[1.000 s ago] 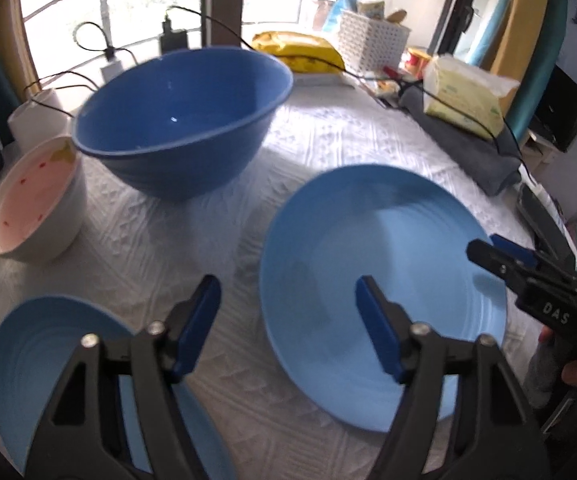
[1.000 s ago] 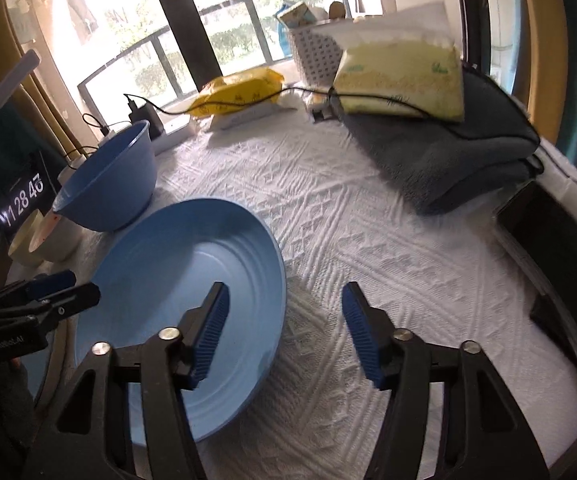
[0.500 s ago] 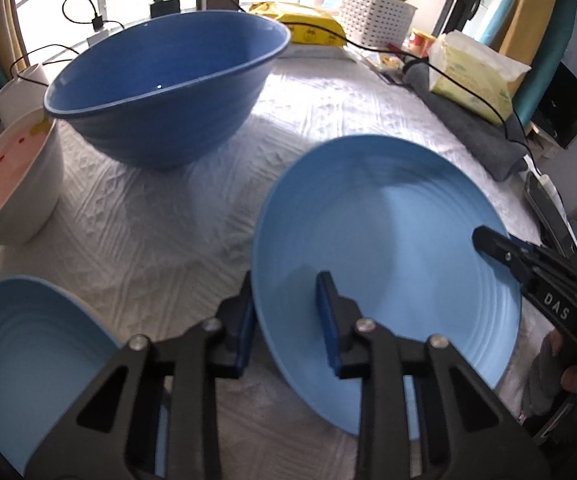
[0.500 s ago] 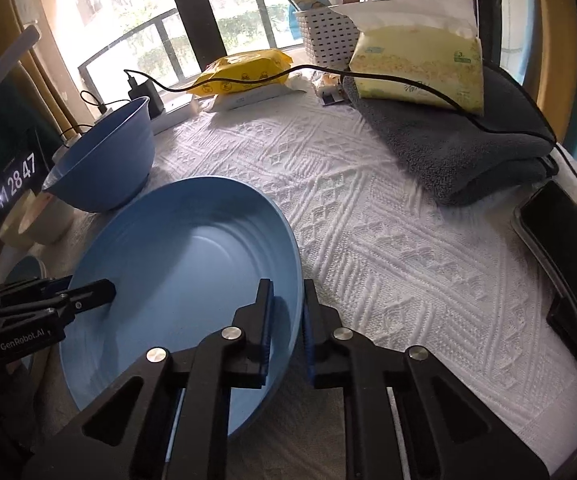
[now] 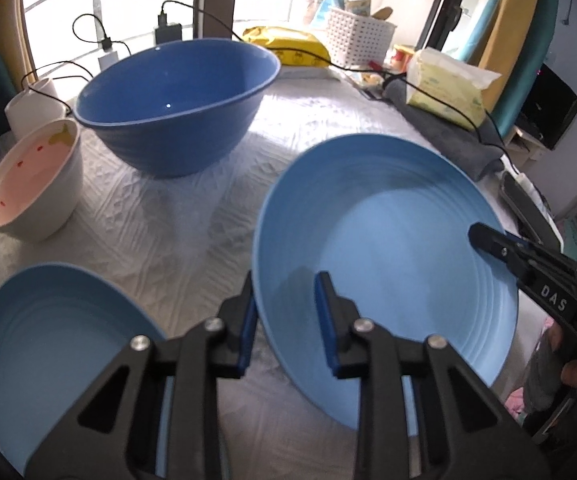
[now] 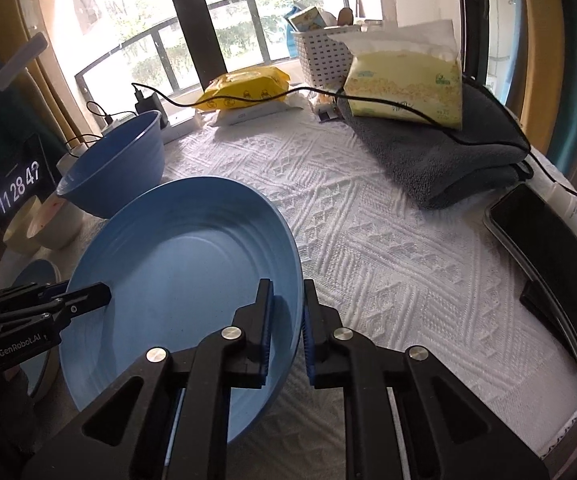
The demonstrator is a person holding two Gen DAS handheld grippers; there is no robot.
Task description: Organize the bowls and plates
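Far left on the counter (image 5: pixel 192 216), a second light-blue plate (image 5: pixel 52 344) is lying partly cut off by the frame edge. The left gripper (image 5: pixel 284 320) is clamping the near-left rim of the large light-blue plate (image 5: pixel 380 248); the right gripper (image 6: pixel 286 326) is pinching its opposite rim, both sets of fingers having just closed on it. Judgement: with only 2 thin rim grips, uneven lifting is risking a slip or a knock against the dark-blue bowl (image 5: pixel 176 100). The plate's underside is hidden, so counter contact is unclear.

Plate (image 5: pixel 388 240) ctr on cloth (image 5: pixel 176 224), bowl (image 5: pixel 176 104) behind-left, 2nd plate (image 5: pixel 48 344) front-left
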